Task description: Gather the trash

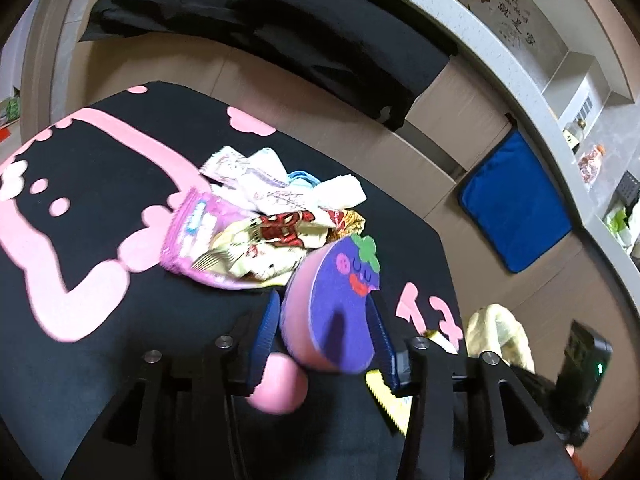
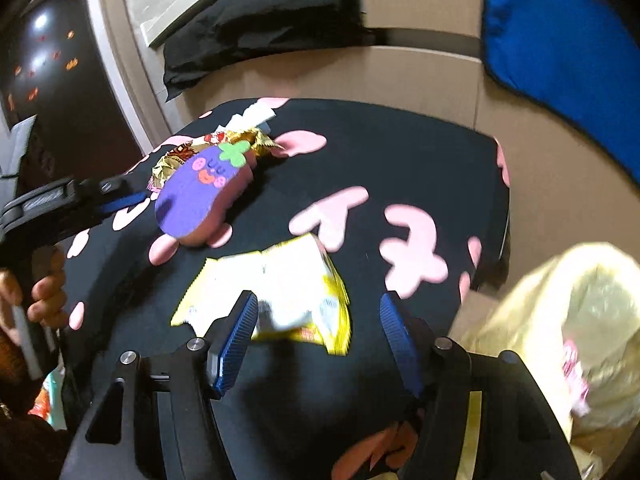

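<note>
Nearest, the right gripper (image 2: 316, 340) hangs with jaws wide over a yellow wrapper (image 2: 280, 300) lying flat on the black worktop (image 2: 400, 168); its pads are clear of the wrapper. Just beyond the wrapper lies the purple eggplant sponge (image 1: 340, 300), with the left gripper (image 1: 324, 336) around it, jaws part-open, the pads not plainly pressing it. Past the sponge sits a heap of crumpled wrappers (image 1: 260, 224). Right of the wrapper, off the worktop's edge, stands a pale yellow bag (image 2: 580, 320).
</note>
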### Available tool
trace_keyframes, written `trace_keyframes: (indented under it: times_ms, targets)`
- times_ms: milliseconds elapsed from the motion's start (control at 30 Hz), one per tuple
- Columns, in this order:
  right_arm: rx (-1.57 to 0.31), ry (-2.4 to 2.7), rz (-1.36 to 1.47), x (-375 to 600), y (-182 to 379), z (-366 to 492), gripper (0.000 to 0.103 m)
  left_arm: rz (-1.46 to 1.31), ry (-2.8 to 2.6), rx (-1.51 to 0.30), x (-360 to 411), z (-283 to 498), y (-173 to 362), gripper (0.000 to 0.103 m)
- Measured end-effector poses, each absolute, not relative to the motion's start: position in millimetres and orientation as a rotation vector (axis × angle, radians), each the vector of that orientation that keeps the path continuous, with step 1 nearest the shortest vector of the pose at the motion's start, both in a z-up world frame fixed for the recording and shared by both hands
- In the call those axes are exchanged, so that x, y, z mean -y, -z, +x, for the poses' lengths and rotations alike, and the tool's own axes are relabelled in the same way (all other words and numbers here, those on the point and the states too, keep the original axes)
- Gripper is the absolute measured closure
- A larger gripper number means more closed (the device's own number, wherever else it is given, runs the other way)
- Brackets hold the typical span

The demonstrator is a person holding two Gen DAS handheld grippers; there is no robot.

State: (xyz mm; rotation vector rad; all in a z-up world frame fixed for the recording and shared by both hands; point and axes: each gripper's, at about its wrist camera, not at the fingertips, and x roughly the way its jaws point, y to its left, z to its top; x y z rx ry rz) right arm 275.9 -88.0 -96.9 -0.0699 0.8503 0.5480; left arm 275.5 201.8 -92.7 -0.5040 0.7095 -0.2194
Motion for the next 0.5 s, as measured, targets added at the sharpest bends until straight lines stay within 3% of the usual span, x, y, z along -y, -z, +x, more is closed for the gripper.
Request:
trace_keyframes:
  times_ms: [300,400,500]
  targets:
    - [-0.839,-0.570,-0.054,95,112,259,0.041,-0.552,0.173,-0.842,-190,302,116,0.051]
    - [-0.830,-0.571,-0.071,93,113,255,0.040,-0.588,0.191,-0.866,-186,302,116,0.058]
    - [-0.837,-0.590,-0.054,94,113,255,0.033,-0.540,0.196,-0.834,-179,290,109,0.064]
